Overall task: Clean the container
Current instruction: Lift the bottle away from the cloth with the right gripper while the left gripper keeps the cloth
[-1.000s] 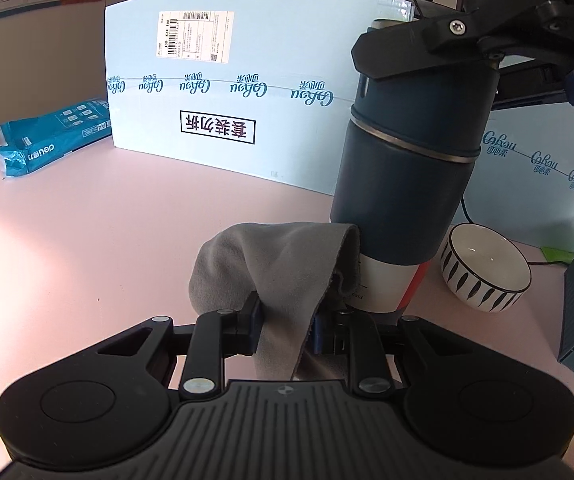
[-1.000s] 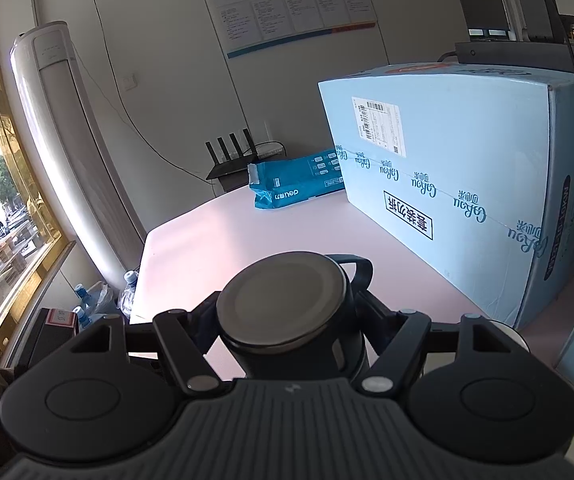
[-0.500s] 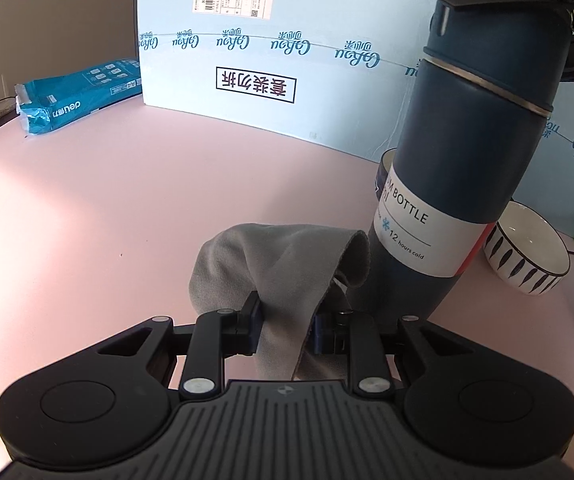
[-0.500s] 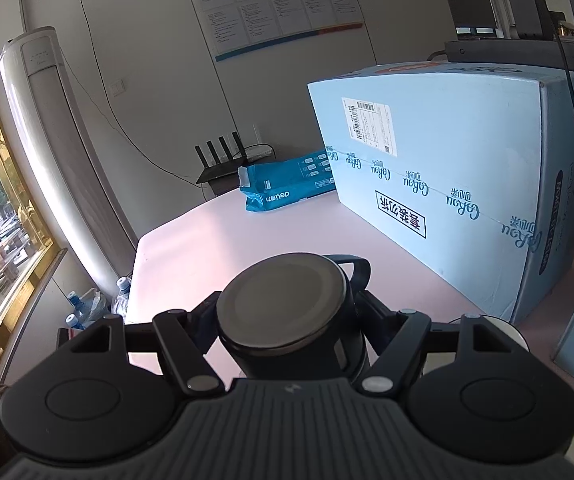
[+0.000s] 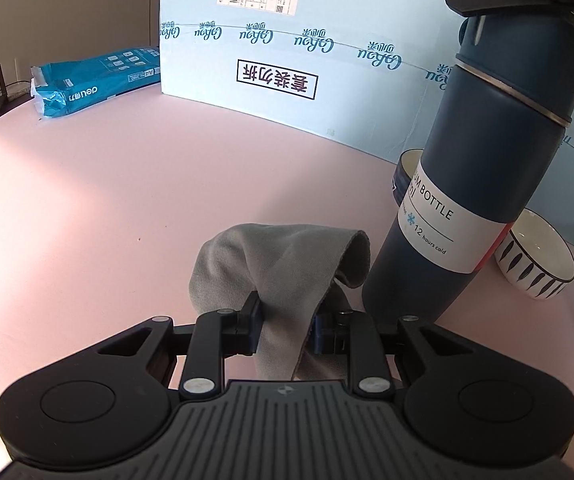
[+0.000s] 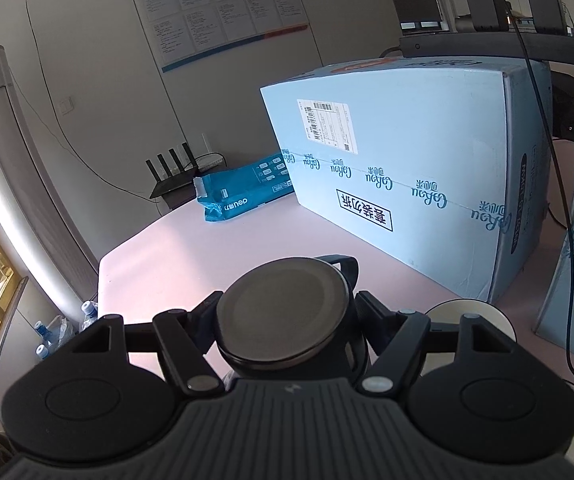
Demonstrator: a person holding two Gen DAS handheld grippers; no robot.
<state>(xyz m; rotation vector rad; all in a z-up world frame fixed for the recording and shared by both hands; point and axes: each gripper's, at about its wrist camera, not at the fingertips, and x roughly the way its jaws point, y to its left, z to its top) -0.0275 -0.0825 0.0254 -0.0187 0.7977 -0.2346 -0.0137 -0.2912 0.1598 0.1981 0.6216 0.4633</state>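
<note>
At the far left of the pink surface lies a teal packet, flat, with a black router on a ledge just behind it. A large pale-blue carton stands along the back edge, its printed side facing forward.

Toward the middle, the left tongs are pressed together on a grey cloth. The cloth bulges forward from between the pads and folds over at its right edge, which sits just beside the lower wall of the bottle.

The dark blue bottle is the container under treatment. It leans to the right at the top, with a white label band around its lower body and a metal ring below the cap. Whether its base touches the surface cannot be determined.

The right tongs pinch the bottle at its cap, one finger on each side, seen from above in the right wrist view.

Behind the bottle stands a dark-rimmed bowl, largely hidden. To the right sits a white bowl with a black leaf pattern, near the bottle.
</note>
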